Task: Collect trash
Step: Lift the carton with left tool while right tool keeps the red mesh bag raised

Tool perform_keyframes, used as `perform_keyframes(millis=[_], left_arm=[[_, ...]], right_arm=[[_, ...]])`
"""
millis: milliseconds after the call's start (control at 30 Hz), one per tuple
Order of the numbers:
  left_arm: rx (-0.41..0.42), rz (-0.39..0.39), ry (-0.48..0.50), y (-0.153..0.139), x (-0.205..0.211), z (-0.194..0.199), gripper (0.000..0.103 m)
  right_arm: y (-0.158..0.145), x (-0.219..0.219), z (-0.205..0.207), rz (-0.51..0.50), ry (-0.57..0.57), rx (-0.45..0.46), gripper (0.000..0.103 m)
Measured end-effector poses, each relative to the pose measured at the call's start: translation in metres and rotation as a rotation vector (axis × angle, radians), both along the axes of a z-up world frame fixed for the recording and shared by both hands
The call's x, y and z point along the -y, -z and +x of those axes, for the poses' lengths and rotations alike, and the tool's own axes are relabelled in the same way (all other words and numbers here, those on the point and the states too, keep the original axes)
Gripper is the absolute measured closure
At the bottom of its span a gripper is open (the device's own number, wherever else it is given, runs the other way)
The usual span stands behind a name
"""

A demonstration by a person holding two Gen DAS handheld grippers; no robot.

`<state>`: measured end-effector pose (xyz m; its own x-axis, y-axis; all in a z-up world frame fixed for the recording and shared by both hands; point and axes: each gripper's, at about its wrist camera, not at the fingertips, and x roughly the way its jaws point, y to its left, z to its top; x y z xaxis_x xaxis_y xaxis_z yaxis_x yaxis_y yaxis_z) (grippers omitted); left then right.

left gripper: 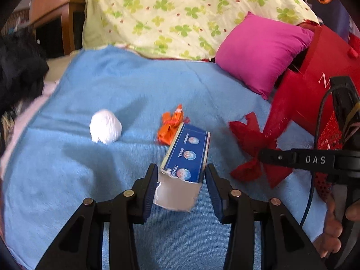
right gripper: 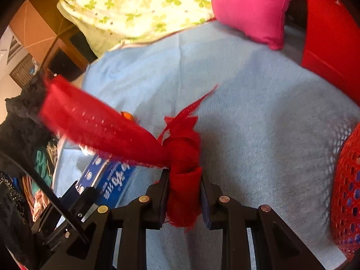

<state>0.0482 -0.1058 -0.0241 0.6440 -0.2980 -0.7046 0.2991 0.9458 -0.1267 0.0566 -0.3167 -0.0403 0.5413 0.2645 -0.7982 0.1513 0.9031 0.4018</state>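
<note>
A torn blue carton [left gripper: 186,157] lies on the light blue blanket [left gripper: 112,85], its open end between the fingers of my left gripper [left gripper: 181,169]. The jaws stand slightly wider than the carton, so the gripper is open. Beyond it lie an orange wrapper [left gripper: 169,126] and a white crumpled paper ball [left gripper: 105,127]. My right gripper [right gripper: 184,176] is shut on the knotted red mesh strip [right gripper: 183,157]. One tail of the strip stretches up to the left. The carton [right gripper: 108,180] also shows at lower left in the right wrist view.
A pink pillow [left gripper: 263,54] and a red bag [left gripper: 326,51] sit at the blanket's far right. A clover-print quilt [left gripper: 180,13] lies behind. A red mesh sack [right gripper: 346,191] bulges at the right edge. A hand [left gripper: 335,231] holds the right gripper's handle.
</note>
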Motion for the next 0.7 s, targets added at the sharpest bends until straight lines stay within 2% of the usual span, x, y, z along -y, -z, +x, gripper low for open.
perform_keyframes(millis=[100, 167, 200, 267, 300, 333, 467, 500, 533, 600, 700], left_arm=[[-0.018, -0.02, -0.009, 0.003, -0.003, 0.004, 0.054], [-0.019, -0.029, -0.009, 0.005, -0.002, 0.005, 0.044], [-0.016, -0.028, -0.009, 0.005, -0.001, 0.006, 0.044], [-0.018, -0.022, -0.004, 0.007, 0.001, 0.007, 0.044], [-0.02, -0.021, -0.002, 0.008, 0.002, 0.007, 0.044], [-0.021, -0.02, -0.001, 0.008, 0.003, 0.007, 0.044], [-0.015, 0.0, -0.001, 0.009, 0.007, 0.006, 0.045], [-0.016, -0.001, 0.003, 0.01, 0.007, 0.006, 0.048], [-0.016, 0.003, 0.007, 0.011, 0.008, 0.006, 0.054], [0.001, 0.024, 0.008, 0.01, 0.01, 0.005, 0.055], [0.016, 0.031, 0.0, 0.009, 0.01, 0.003, 0.057]], right_arm=[[0.001, 0.0, 0.003, 0.02, -0.007, -0.024, 0.075], [0.002, 0.003, 0.004, 0.03, -0.004, -0.029, 0.073], [0.002, 0.004, 0.004, 0.034, -0.001, -0.029, 0.07], [0.003, 0.007, 0.004, 0.035, 0.004, -0.029, 0.058], [0.002, 0.007, 0.005, 0.034, 0.007, -0.027, 0.042], [0.001, 0.008, 0.004, 0.035, 0.014, -0.014, 0.039], [0.0, 0.006, 0.0, 0.016, 0.027, 0.032, 0.042], [0.002, 0.005, 0.001, 0.006, 0.027, 0.027, 0.05], [0.004, 0.004, 0.004, -0.002, 0.023, 0.018, 0.064], [0.011, 0.001, 0.008, -0.027, 0.013, -0.011, 0.067], [0.01, 0.001, 0.009, -0.052, 0.01, 0.002, 0.073]])
